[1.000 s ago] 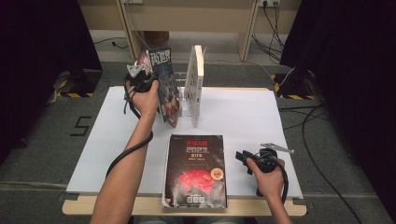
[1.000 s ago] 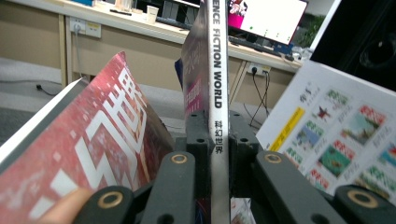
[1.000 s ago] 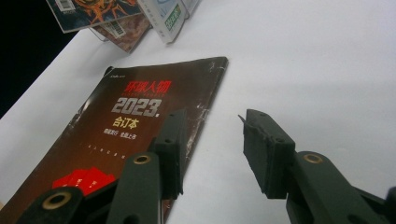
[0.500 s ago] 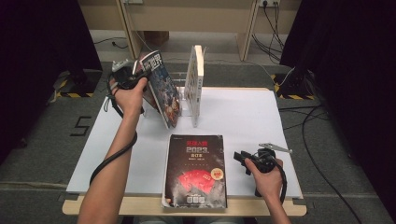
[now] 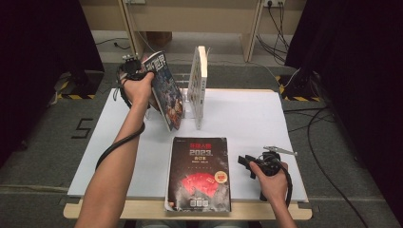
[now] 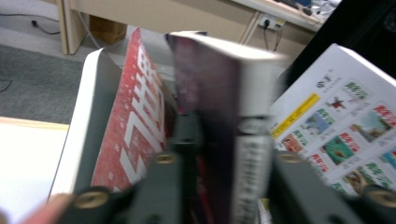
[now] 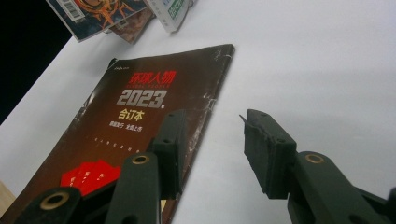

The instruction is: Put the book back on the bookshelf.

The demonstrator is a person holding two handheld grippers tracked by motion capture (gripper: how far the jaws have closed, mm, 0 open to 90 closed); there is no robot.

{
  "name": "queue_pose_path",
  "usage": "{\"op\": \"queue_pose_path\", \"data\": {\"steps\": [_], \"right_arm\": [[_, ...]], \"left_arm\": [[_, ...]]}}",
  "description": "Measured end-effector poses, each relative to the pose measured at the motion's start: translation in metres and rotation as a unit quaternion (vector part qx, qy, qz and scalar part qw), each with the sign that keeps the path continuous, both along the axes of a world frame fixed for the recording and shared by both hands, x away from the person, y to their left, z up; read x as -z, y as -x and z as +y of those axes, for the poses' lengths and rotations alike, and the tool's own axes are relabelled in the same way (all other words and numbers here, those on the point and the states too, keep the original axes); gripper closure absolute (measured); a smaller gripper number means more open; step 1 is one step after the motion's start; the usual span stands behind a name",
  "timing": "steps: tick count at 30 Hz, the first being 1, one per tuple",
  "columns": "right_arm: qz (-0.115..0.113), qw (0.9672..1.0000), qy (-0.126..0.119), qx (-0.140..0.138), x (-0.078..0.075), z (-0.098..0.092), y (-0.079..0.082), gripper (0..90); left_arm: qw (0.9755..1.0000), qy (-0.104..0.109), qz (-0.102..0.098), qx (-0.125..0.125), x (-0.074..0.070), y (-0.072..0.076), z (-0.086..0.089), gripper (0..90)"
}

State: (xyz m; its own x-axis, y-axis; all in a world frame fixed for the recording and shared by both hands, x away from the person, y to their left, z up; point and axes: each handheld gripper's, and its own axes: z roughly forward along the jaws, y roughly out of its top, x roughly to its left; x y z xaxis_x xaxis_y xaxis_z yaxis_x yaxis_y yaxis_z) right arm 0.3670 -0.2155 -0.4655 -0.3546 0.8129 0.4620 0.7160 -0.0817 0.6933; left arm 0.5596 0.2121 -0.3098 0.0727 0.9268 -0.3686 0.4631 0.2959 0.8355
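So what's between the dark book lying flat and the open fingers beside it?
Nothing: bare white table separates the flat book from the right gripper, seen in the high view and the right gripper view.

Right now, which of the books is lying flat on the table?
The dark book marked 2023, near the table's front edge. The other books stand or lean farther back.

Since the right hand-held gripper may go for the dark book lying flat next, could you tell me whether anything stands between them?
Nothing visible does. The right hand-held gripper rests open beside the dark book, with bare white table between its jaws and the book's near edge.
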Motion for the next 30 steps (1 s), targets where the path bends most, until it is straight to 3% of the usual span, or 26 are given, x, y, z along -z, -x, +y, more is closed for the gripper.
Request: {"op": "queue_pose_path", "data": {"steps": [2,4,6,9,11,14,16,17,18,20,22,23,26,28,29,30], "right_arm": [[0.003,1.0000,0.002,-0.001,0.001,0.000,0.000,59.3],[0.007,1.0000,0.002,-0.002,0.002,0.000,0.000,59.3],[0.008,1.0000,0.001,-0.003,0.002,0.000,0.000,59.3],[0.004,1.0000,0.001,-0.004,0.001,0.000,0.000,59.3],[0.004,1.0000,-0.001,-0.002,0.000,-0.001,0.001,59.3],[0.004,1.0000,-0.004,0.000,0.000,-0.003,0.001,59.3],[0.003,1.0000,-0.002,0.000,0.001,-0.004,0.000,59.3],[0.003,1.0000,-0.001,0.000,0.002,-0.004,0.000,59.3],[0.003,1.0000,-0.001,-0.001,0.002,-0.004,-0.001,59.4],[0.001,1.0000,0.000,-0.004,0.002,-0.004,0.000,59.3],[-0.001,1.0000,0.000,-0.006,0.001,-0.004,0.001,59.3],[0.000,1.0000,-0.001,-0.005,0.001,-0.004,0.002,59.3],[0.001,1.0000,-0.001,-0.006,0.002,-0.005,0.002,59.3],[0.003,1.0000,-0.003,-0.005,0.002,-0.005,0.002,59.3],[0.003,1.0000,-0.003,-0.005,0.002,-0.005,0.002,59.3],[0.003,1.0000,-0.003,-0.005,0.002,-0.006,0.001,59.4]], "left_arm": [[1.0000,-0.001,0.000,0.003,-0.001,0.001,-0.002,81.8],[0.9998,0.009,-0.013,0.009,-0.001,0.004,-0.004,82.0],[0.9991,0.014,-0.034,0.019,-0.001,0.007,-0.008,82.1],[0.9973,0.007,-0.071,0.015,-0.005,0.011,-0.014,82.3],[0.9951,0.003,-0.099,0.002,-0.013,0.014,-0.016,82.2],[0.9880,-0.010,-0.154,-0.006,-0.029,0.019,-0.016,82.2],[0.9850,-0.017,-0.172,-0.009,-0.031,0.017,-0.017,82.0],[0.9842,-0.002,-0.176,-0.015,-0.024,0.014,-0.016,81.9],[0.9847,0.002,-0.172,-0.024,-0.018,0.011,-0.016,81.8],[0.9896,0.009,-0.140,-0.031,0.008,0.005,-0.018,81.1],[0.9931,-0.002,-0.112,-0.034,0.028,0.006,-0.022,78.5],[0.9931,-0.003,-0.111,-0.037,0.034,0.008,-0.022,76.8],[0.9921,-0.042,-0.114,-0.030,0.035,0.016,-0.019,72.5],[0.9881,-0.079,-0.128,-0.032,0.028,0.022,-0.016,67.6],[0.9872,-0.088,-0.130,-0.030,0.025,0.023,-0.014,63.8],[0.9874,-0.083,-0.132,-0.026,0.021,0.024,-0.011,60.7]]}}
